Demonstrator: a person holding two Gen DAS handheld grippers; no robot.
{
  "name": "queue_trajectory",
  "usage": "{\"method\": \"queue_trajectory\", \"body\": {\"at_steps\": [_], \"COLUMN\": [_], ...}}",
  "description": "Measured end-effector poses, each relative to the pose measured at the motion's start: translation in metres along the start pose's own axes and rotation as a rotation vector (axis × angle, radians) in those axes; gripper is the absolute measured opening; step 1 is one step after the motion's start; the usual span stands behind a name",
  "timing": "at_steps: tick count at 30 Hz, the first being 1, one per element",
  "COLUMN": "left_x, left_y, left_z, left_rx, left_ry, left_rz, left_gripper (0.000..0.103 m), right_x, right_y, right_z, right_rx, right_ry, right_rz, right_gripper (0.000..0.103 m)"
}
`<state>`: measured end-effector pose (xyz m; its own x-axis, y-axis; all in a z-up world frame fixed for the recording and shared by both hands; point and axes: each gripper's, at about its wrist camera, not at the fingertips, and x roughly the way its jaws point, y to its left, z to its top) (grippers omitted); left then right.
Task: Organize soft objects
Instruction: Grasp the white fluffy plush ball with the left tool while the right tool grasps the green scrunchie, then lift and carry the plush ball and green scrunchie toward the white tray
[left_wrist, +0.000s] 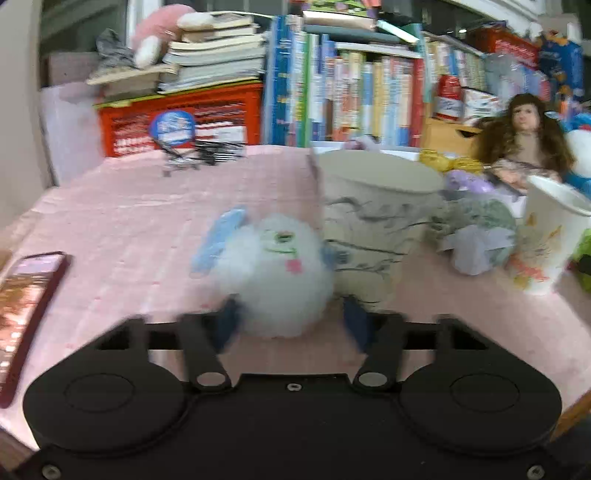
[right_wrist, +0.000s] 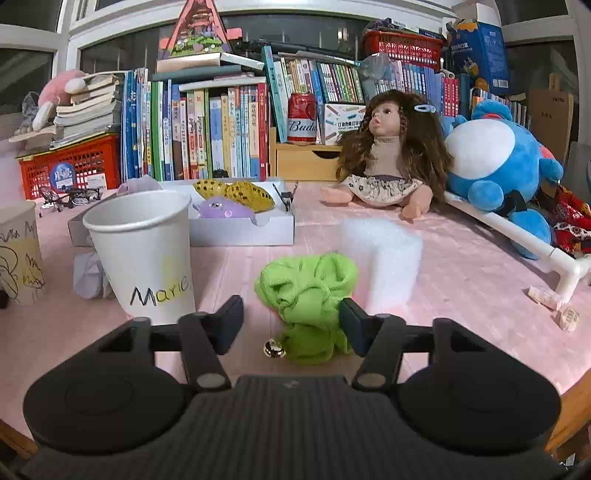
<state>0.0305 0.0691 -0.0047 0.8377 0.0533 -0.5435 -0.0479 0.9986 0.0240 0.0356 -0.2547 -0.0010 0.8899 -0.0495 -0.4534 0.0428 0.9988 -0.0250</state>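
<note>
Left claw (left_wrist: 291, 319): both pads bear on the sides of a white fluffy plush ball (left_wrist: 275, 275) that rests on the pink table (left_wrist: 129, 229); the claw is clamped on it; the frame is blurred. A scribbled paper cup (left_wrist: 369, 221) stands just beyond the claw to its right; a phone in a red case (left_wrist: 26, 314) lies well to its left.

Right claw (right_wrist: 291, 323): jaws apart around a green knitted cloth (right_wrist: 310, 299); the right pad touches the cloth, the left pad stands clear of it; a small brass bell (right_wrist: 274, 349) lies between the pads beside the cloth. A white foam block (right_wrist: 380, 258) sits just beyond the cloth; a white paper cup marked "Mario" (right_wrist: 144, 254) stands just left of the claw.
</note>
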Motion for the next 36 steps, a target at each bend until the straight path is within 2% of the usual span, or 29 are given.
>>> {"method": "queue_trajectory", "body": {"at_steps": [1,3,11,15,17,18,19,20,21,22,24,29,36], "left_x": [0.0,-0.002,-0.029,-0.043,-0.049,-0.052,-0.054,-0.056,-0.056,-0.056,-0.051,-0.036,-0.018], "left_y": [0.001,0.005,0.003,0.003,0.003,0.002,0.002,0.002,0.001,-0.001,-0.004,-0.004,0.003], "left_z": [0.0,0.001,-0.005,-0.01,-0.012,-0.012,-0.013,-0.013,-0.013,-0.012,-0.011,-0.007,-0.009], "left_rx": [0.006,0.0,0.044,0.058,0.064,0.064,0.062,0.06,0.062,0.067,0.075,0.012,-0.11], "left_ry": [-0.002,0.007,0.01,0.023,0.016,0.007,-0.008,-0.026,-0.046,-0.056,-0.061,-0.067,-0.043], "left_rz": [0.0,-0.018,-0.05,-0.078,-0.086,-0.089,-0.088,-0.085,-0.078,-0.072,-0.059,-0.062,-0.085], "left_gripper": [0.04,0.04,0.04,0.042,0.047,0.062,0.086,0.094,0.096,0.096,0.096,0.096,0.094], "right_x": [0.0,-0.001,-0.017,-0.031,-0.038,-0.042,-0.045,-0.047,-0.048,-0.048,-0.046,-0.038,-0.025], "right_y": [0.001,0.002,0.009,0.018,0.022,0.024,0.026,0.028,0.029,0.029,0.027,0.02,0.018], "right_z": [-0.001,-0.002,-0.004,-0.009,-0.011,-0.013,-0.015,-0.015,-0.016,-0.017,-0.017,-0.017,-0.019], "right_rx": [-0.002,-0.009,-0.03,-0.051,-0.061,-0.068,-0.075,-0.081,-0.083,-0.079,-0.054,0.0,0.051], "right_ry": [0.001,0.005,0.005,0.003,-0.005,-0.013,-0.021,-0.028,-0.035,-0.04,-0.043,-0.041,-0.03], "right_rz": [-0.004,-0.017,0.039,0.107,0.15,0.177,0.189,0.189,0.184,0.179,0.169,0.125,0.141], "right_gripper": [0.046,0.033,0.029,0.029,0.029,0.03,0.036,0.037,0.044,0.056,0.065,0.072,0.085]}}
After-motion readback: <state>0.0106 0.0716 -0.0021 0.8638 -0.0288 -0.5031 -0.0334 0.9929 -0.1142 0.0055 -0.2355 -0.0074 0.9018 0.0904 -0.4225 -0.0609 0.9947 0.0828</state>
